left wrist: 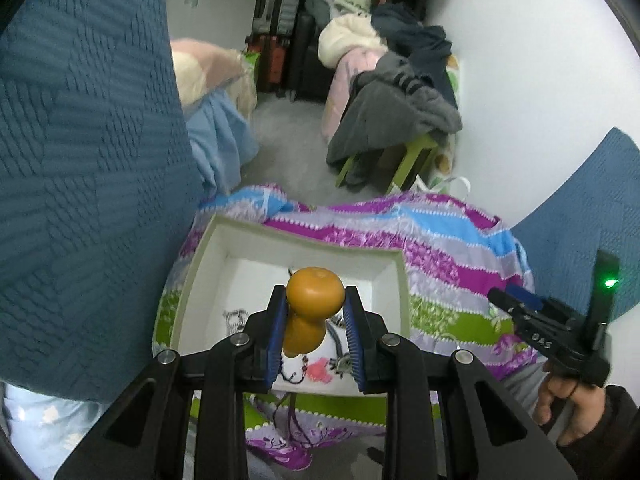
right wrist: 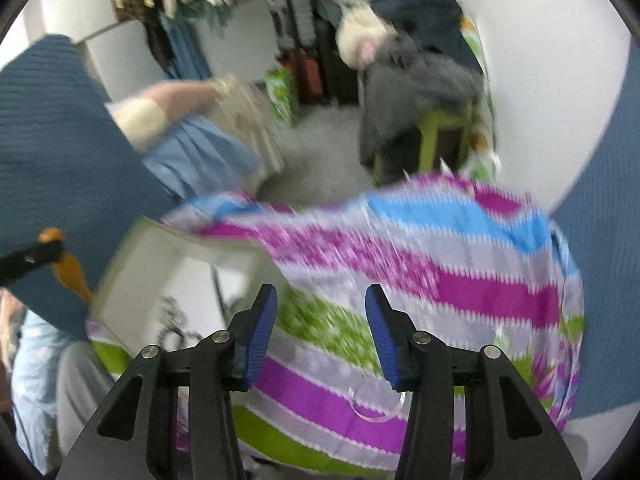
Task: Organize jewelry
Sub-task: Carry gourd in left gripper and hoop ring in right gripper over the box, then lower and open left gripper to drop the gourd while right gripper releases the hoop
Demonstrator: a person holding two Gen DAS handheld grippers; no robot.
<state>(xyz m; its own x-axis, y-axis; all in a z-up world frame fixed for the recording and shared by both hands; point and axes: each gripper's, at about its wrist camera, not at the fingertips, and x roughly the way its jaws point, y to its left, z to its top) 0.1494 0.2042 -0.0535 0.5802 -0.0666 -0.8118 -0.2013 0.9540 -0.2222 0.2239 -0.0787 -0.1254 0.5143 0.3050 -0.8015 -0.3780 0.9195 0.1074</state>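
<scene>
An orange gourd-shaped piece sits between the blue pads of my left gripper, which is shut on it above a white open box. In the box lie a dark chain and a pink-beaded piece. In the right wrist view my right gripper stands open over the striped cloth with nothing between its pads. A clear bangle lies on the cloth just below them. The box is to its left, and the left gripper holds the gourd there.
The striped cloth covers the surface under the box. A blue knitted cover rises close on the left. A green stool piled with clothes and dark suitcases stand behind. A hand holds the right gripper.
</scene>
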